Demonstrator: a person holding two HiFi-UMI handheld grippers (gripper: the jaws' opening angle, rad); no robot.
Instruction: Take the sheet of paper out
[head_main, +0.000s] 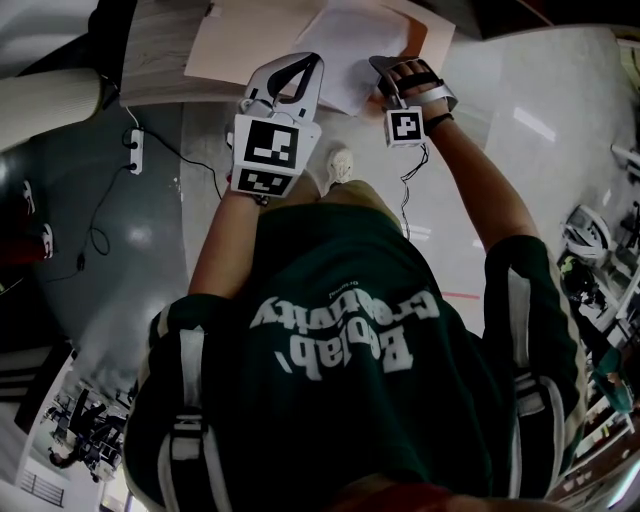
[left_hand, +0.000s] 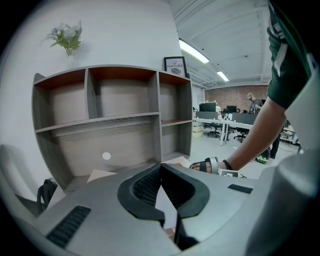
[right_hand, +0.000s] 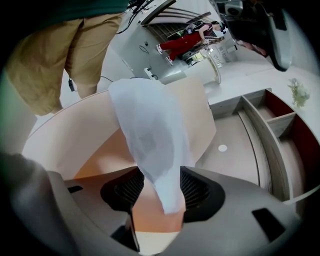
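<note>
Currently the left gripper (head_main: 310, 65), tips pressed together on nothing visible, sits over the folder (head_main: 235, 45) on the worktop (head_main: 160, 50), probably to steady it; the sheet of paper (head_main: 345, 45) rises from the folder, pinched by the right gripper (head_main: 382, 66) for withdrawal

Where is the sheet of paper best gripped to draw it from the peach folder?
Grip the sheet of paper by the corner sticking out of the peach folder, coming from the folder's open edge. Only that end is free; the rest lies between the leaves. The right gripper has that corner between its jaws.
</note>
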